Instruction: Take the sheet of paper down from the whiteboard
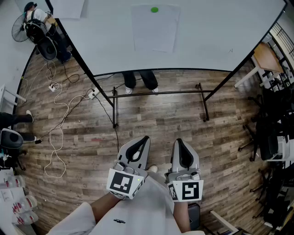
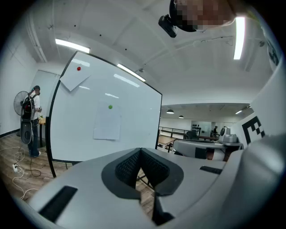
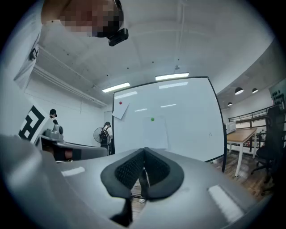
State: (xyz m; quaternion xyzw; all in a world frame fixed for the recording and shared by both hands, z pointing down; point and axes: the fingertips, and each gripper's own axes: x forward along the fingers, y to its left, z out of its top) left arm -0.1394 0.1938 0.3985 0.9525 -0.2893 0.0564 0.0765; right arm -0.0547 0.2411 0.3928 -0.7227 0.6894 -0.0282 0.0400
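A white sheet of paper hangs on the whiteboard, pinned at its top by a green magnet. The same sheet shows in the left gripper view, and the sheet in the right gripper view, far ahead. My left gripper and right gripper are held side by side close to my body, well short of the board. Both point roughly level at it. Both are shut with nothing between the pads.
A second sheet with a red magnet hangs at the board's upper left corner. A person and a fan stand left of the board. Cables lie on the wood floor. Desks and chairs fill the right side.
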